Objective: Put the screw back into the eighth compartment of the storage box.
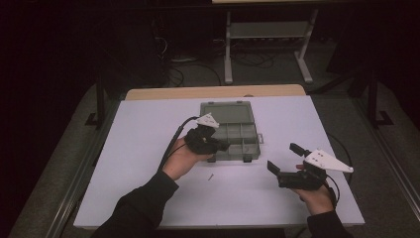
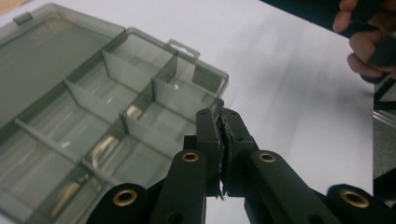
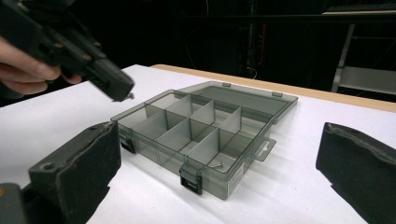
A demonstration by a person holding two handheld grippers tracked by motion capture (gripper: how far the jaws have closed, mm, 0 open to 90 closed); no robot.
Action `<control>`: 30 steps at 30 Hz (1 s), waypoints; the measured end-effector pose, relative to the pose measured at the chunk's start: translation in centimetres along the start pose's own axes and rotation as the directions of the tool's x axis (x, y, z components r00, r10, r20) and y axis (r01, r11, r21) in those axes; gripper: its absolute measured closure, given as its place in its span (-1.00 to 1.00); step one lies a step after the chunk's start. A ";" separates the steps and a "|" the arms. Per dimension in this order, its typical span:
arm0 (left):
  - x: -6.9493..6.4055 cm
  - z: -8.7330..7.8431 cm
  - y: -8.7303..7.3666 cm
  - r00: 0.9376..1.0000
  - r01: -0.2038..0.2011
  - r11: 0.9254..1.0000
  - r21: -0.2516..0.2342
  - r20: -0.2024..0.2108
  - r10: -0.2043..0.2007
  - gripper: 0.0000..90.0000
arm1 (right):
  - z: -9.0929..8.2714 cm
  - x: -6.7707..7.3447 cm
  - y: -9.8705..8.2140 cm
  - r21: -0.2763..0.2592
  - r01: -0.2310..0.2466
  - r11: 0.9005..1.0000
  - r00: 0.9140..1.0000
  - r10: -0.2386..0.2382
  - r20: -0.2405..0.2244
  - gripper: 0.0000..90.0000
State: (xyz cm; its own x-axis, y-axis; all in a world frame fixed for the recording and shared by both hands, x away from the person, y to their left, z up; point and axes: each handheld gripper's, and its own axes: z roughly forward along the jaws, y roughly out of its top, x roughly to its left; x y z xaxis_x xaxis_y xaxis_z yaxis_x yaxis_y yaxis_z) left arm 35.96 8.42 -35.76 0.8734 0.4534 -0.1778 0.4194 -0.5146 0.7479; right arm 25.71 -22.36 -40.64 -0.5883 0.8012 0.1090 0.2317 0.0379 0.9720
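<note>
Two black jaws of the left gripper (image 2: 222, 122) pressed together above a white table (image 2: 289, 93); just beside them, an open smoky-grey compartment box (image 2: 93, 116), small metal bits inside; a hand (image 2: 366, 42) top right

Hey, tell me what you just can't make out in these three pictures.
- Left tongs, left gripper view: shut; whether they pinch anything is too small to tell.
- Small item on table, high view: too tiny to identify.
- Box near-left corner, high view: covered by the left hand.
- Box contents, left gripper view: blurred glints.
</note>
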 end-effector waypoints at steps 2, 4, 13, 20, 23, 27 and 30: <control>0.1 0.5 0.5 1.000 0.001 1.000 -0.006 0.001 -0.001 0.95 | 0.0 0.0 0.0 -0.001 -0.001 1.000 1.000 0.001 0.000 -1.00; 0.2 1.0 0.8 1.000 -0.006 1.000 -0.003 -0.002 0.006 0.95 | 0.0 0.0 0.0 -0.001 -0.002 1.000 1.000 0.002 0.000 -1.00; 0.8 3.9 1.4 1.000 -0.017 1.000 0.008 0.007 0.017 0.95 | 0.0 0.0 0.0 -0.002 -0.004 1.000 1.000 0.004 -0.002 -1.00; 1.0 5.9 2.0 1.000 0.000 1.000 -0.014 0.008 0.000 0.95 | 0.0 0.0 0.0 -0.002 -0.003 1.000 1.000 0.003 -0.003 -1.00; 1.0 6.9 2.3 1.000 0.003 1.000 -0.013 0.008 -0.003 0.95 | 0.0 0.0 0.0 -0.002 -0.003 1.000 1.000 0.003 -0.004 -1.00; 0.9 8.0 2.6 1.000 0.000 1.000 -0.003 0.001 0.000 0.95 | 0.0 -0.1 0.0 -0.003 -0.006 1.000 1.000 0.006 -0.003 -1.00; 0.9 8.8 2.8 1.000 0.012 1.000 -0.009 0.006 -0.012 0.95 | -0.1 0.0 0.0 -0.003 -0.009 1.000 1.000 0.009 -0.004 -1.00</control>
State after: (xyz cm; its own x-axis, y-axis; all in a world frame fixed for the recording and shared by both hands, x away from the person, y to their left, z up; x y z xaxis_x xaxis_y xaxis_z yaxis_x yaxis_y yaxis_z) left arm 40.04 0.99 -39.48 0.8697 0.4551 -0.1912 0.4280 -0.5024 0.7512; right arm 25.70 -22.43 -40.62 -0.5897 0.7989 0.1183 0.2345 0.0292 0.9717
